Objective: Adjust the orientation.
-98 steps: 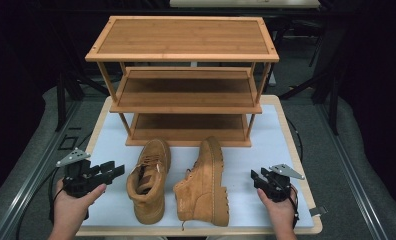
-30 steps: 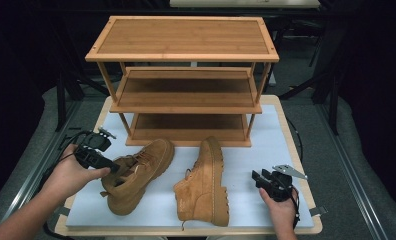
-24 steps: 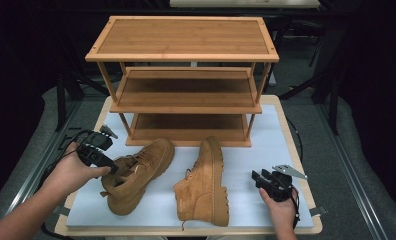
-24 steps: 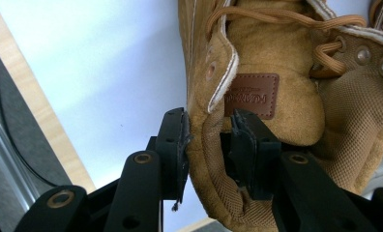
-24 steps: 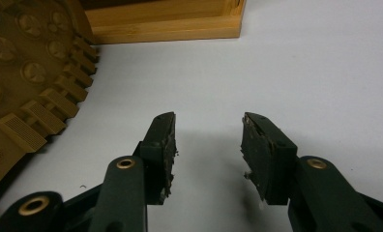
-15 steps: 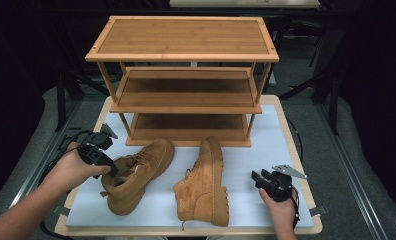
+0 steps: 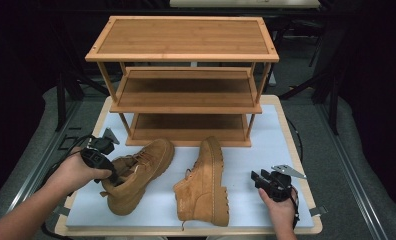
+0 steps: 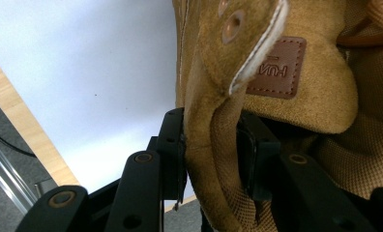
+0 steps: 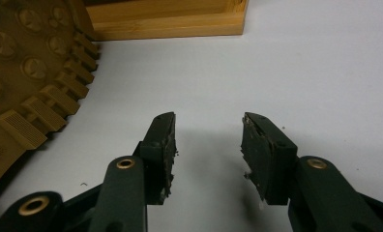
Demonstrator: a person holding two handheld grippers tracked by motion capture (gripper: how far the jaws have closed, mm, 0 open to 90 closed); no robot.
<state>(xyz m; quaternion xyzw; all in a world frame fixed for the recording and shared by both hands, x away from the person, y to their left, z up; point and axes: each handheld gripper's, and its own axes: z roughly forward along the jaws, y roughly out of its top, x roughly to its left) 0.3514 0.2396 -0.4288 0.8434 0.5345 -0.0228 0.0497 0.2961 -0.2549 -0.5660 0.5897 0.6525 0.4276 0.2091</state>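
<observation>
- Your left gripper (image 7: pixel 106 172) was clamped on the collar of the left boot (image 7: pixel 136 175); in the left gripper view the jaws pinched the suede edge (image 8: pixel 211 145) from both sides, one inside the opening, one outside.
- That boot sat angled on the white mat (image 7: pixel 266 130), toe pointing toward the bamboo shoe rack (image 7: pixel 183 80).
- The right boot (image 7: pixel 206 182) lay on its side just beside it, lugged sole (image 9: pixel 30 87) facing your right gripper (image 7: pixel 266 182).
- Right gripper jaws were apart with nothing between them, resting low over the mat, near the sole but not touching.
</observation>
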